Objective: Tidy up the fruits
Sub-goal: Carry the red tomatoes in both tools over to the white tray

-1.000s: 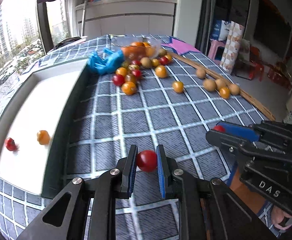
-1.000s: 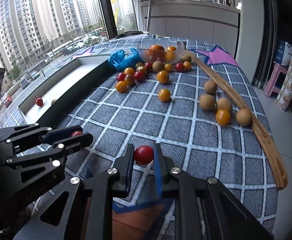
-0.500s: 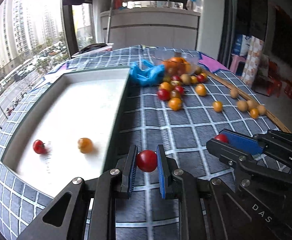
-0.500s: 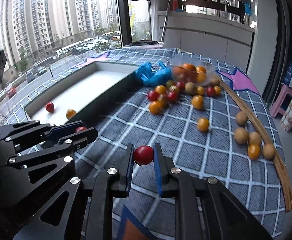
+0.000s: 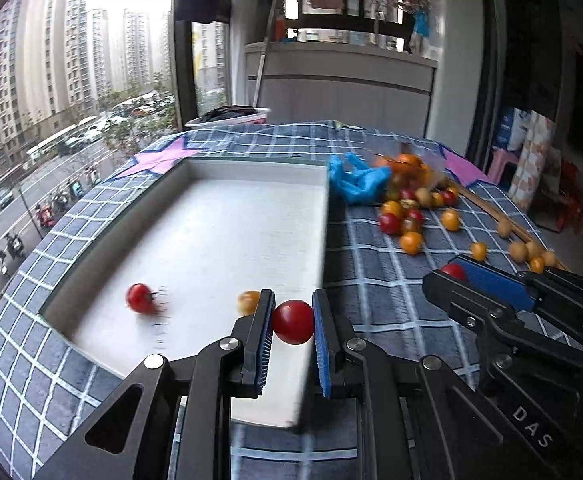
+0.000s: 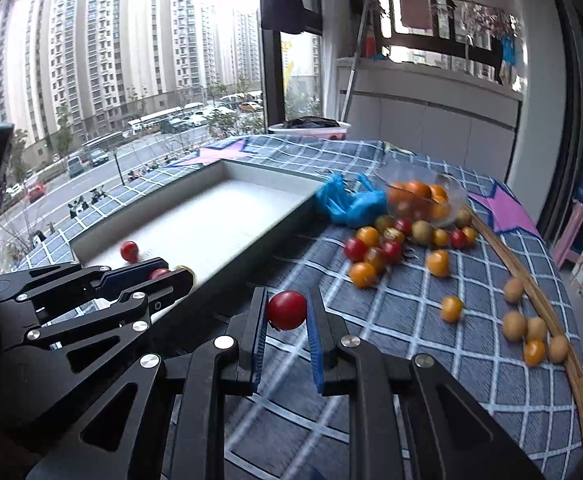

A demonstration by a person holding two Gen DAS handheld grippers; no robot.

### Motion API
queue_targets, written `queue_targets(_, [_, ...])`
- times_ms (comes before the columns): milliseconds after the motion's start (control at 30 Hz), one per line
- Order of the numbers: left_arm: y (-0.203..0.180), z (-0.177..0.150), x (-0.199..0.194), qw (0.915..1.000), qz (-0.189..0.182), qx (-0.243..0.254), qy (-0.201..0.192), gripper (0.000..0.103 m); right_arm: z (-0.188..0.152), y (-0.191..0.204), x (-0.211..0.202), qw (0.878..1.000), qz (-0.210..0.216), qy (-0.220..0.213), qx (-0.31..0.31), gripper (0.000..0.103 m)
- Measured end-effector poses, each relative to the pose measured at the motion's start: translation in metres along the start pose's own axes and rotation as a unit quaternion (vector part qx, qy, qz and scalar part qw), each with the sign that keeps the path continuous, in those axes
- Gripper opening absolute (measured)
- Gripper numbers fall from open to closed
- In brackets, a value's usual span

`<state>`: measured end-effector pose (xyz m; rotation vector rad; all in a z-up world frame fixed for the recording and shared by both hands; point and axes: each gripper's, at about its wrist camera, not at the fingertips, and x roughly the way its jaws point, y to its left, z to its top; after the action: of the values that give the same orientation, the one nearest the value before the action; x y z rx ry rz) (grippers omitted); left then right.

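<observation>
Both tongs pinch one red tomato each, near the white tray.

Left tongs (image 5: 292, 322) are pressed on a red tomato (image 5: 293, 322) at lower centre of the left wrist view, over the tray's near right corner. The tray (image 5: 325, 220) fills centre-left; inside it lie one red fruit (image 5: 140, 298) and one yellow fruit (image 5: 248, 302), the latter just beside the left pad. Right tongs (image 6: 287, 311) are pressed on a second red tomato (image 6: 287, 310) at lower centre of the right wrist view, above the checked tabletop (image 6: 403, 320), right of the tray. Loose fruits (image 6: 375, 254) cluster at centre right, beside a clear bowl (image 6: 423, 200) and blue bag (image 6: 347, 204).
</observation>
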<state>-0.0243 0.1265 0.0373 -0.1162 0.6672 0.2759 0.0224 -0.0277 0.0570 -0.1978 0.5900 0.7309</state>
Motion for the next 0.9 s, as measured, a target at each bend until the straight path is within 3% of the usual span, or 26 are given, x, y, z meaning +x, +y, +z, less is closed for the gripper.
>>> queue_targets(333, [0.044,0.001,0.004,0.9983,0.007,-0.058,-0.002,0.02,0.008,0.038,0.012,0.999,0.024,-0.009,-0.04,0.02])
queue_targets(900, [0.073,0.007,0.022,0.9975,0.026,-0.063,0.021,0.02,0.023,0.068,0.04,0.997,0.044,0.004,-0.062,0.02])
